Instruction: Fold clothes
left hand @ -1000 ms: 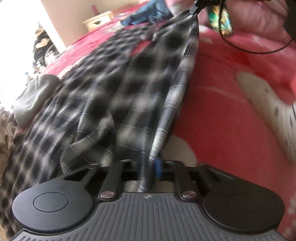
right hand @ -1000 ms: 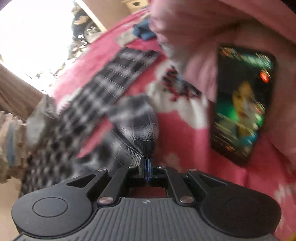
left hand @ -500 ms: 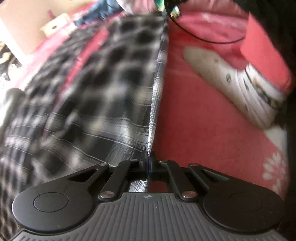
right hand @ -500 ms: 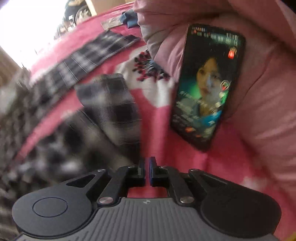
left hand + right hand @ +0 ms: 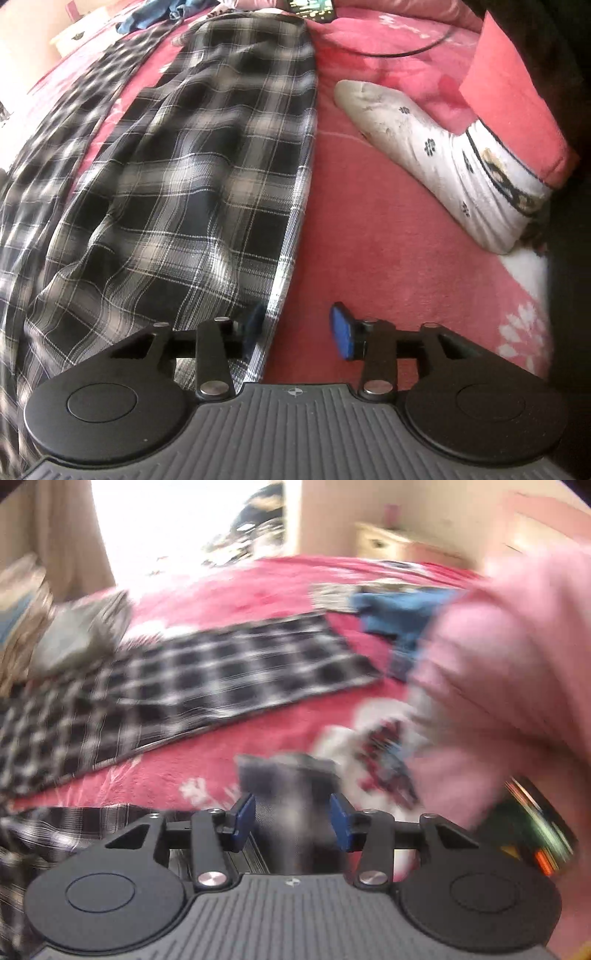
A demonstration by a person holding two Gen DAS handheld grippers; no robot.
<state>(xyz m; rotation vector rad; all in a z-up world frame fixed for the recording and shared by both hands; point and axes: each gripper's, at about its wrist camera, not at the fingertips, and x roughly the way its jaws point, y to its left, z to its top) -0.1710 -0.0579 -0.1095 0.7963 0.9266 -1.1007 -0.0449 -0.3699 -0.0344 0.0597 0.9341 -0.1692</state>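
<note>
While both tools were letting go, the scene read as follows, largest thing first.

Bed: a red blanket (image 5: pixel 369 229) with white flower prints covered it and carried everything else.

Plaid garment: the black-and-white checked cloth (image 5: pixel 192 177) lay lengthwise on the blanket, running from 6 o'clock up to 12 o'clock in the left wrist view, its straight hem on the 3 o'clock side. A second plaid stretch (image 5: pixel 236 672) lay across the right wrist view toward 10 o'clock.

Person: a socked foot (image 5: pixel 436 155) rested on the blanket at 2 o'clock, well apart from the hem.

Left tool (image 5: pixel 295 330): jaws were opening, half wide; the hem lay by the 9 o'clock pad, unpinched.

Right tool (image 5: pixel 291 821): jaws were opening; a blurred dark fold (image 5: pixel 291 797) sat between the pads, apparently loose.

Handling, as a judgement: light, limp, thin weave that would sag and crease, not slip much. Best taken at a hem corner or a doubled edge, both tools together, kept taut.
</note>
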